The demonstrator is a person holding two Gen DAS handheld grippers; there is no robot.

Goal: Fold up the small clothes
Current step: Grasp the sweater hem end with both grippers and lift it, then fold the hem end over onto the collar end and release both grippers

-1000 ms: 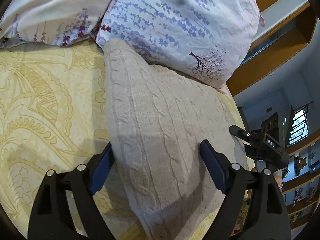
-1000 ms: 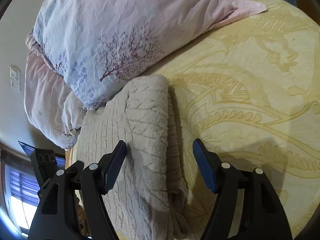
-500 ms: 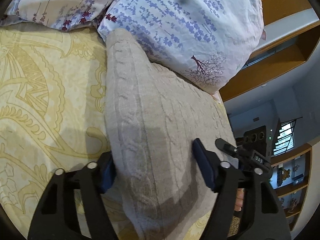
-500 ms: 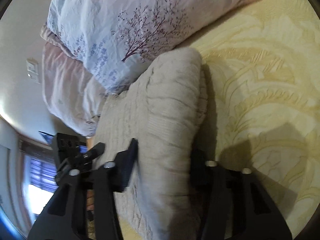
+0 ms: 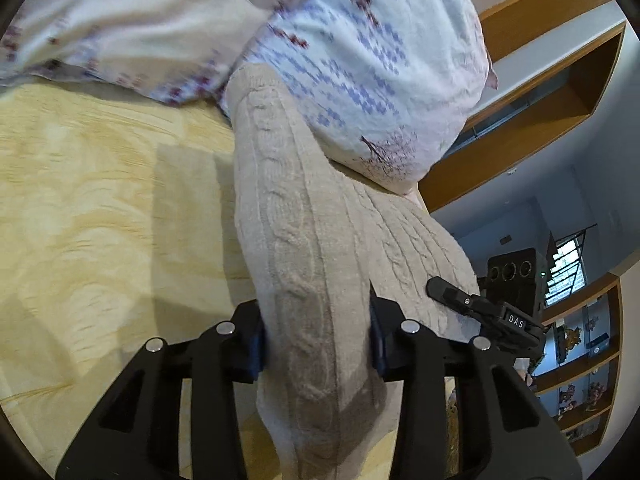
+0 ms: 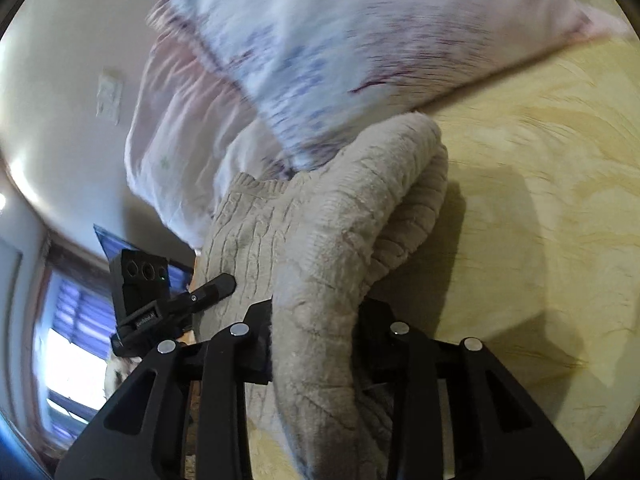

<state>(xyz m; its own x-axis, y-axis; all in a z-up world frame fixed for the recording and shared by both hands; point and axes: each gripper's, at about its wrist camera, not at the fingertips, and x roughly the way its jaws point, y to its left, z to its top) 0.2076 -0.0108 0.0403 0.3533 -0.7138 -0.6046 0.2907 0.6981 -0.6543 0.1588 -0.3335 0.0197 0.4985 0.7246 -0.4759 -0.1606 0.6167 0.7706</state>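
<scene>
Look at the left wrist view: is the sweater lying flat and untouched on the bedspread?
No: the left gripper has the bunched sweater between its closing jaws, raised off the bedspread.

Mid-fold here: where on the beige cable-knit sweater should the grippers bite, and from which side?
Grip the thick folded near edge, one gripper toward each end, coming in low from the side away from the pillows. The cable-knit sweater lies as a bulky stacked roll on the yellow bedspread, so that edge takes all layers. The left gripper and right gripper are closing on it there.
</scene>
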